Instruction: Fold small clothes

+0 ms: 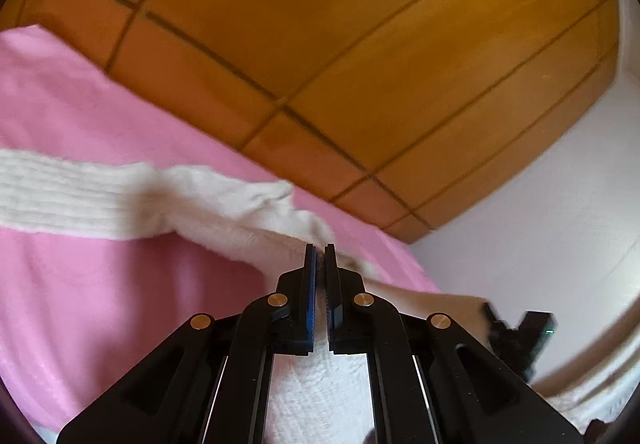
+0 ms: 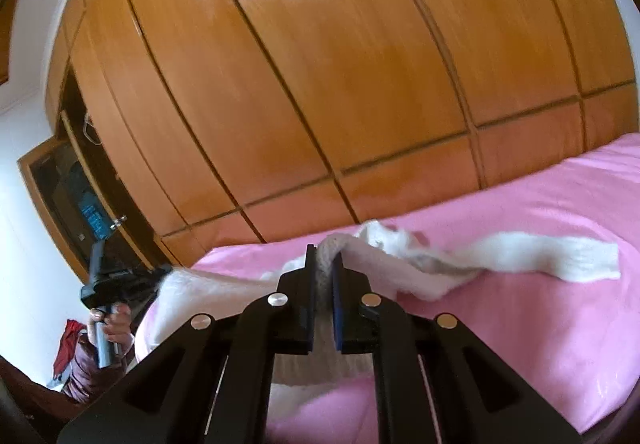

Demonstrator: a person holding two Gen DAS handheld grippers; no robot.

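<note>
A small white knitted garment point(image 1: 248, 216) lies partly lifted over a pink bed cover point(image 1: 100, 304). One sleeve point(image 1: 68, 192) stretches left across the cover. My left gripper point(image 1: 319, 249) is shut on the garment's edge. In the right wrist view, my right gripper point(image 2: 323, 250) is shut on a thick fold of the same garment point(image 2: 384, 260), and its other sleeve point(image 2: 552, 252) trails right on the pink cover point(image 2: 540, 324). The left gripper also shows at the far left point(image 2: 108, 280), held in a hand. The right gripper shows at the lower right point(image 1: 516, 332).
A wooden wardrobe point(image 2: 320, 76) with panelled doors runs behind the bed; it also shows in the left wrist view point(image 1: 320, 44). An open wardrobe door with dark contents point(image 2: 80, 196) is at the left. White wall point(image 1: 560, 204) lies beyond the bed's corner.
</note>
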